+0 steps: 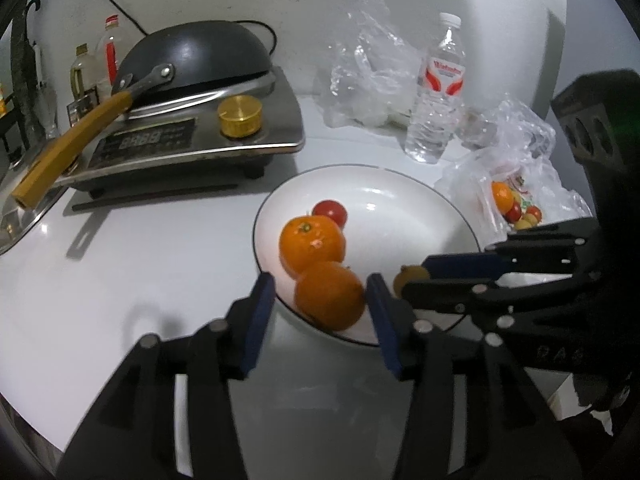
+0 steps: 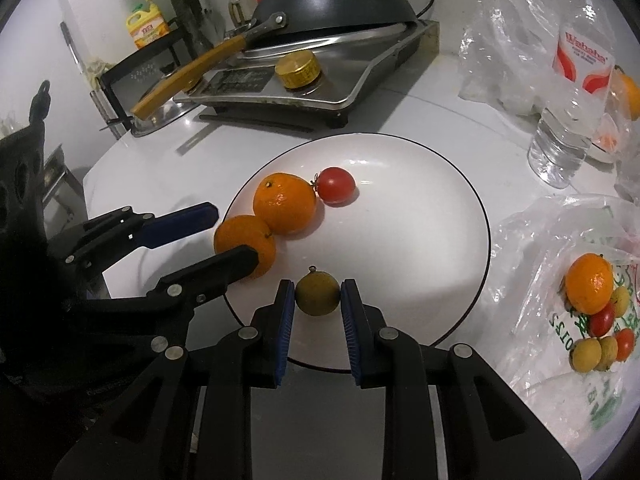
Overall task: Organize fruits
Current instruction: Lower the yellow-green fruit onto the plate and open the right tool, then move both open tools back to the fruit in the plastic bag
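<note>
Now near orange between parted left claw, on plate

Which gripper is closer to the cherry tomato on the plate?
Left. The left gripper straddles the nearer orange, two fruits from the cherry tomato; the right gripper grips a longan at the plate's near side.

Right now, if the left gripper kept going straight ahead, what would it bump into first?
Probably the near orange. It sits on the white plate between the left gripper's open fingers, with the second orange right behind it.

Left tool straddling orange, apparently untouching, plate
</note>
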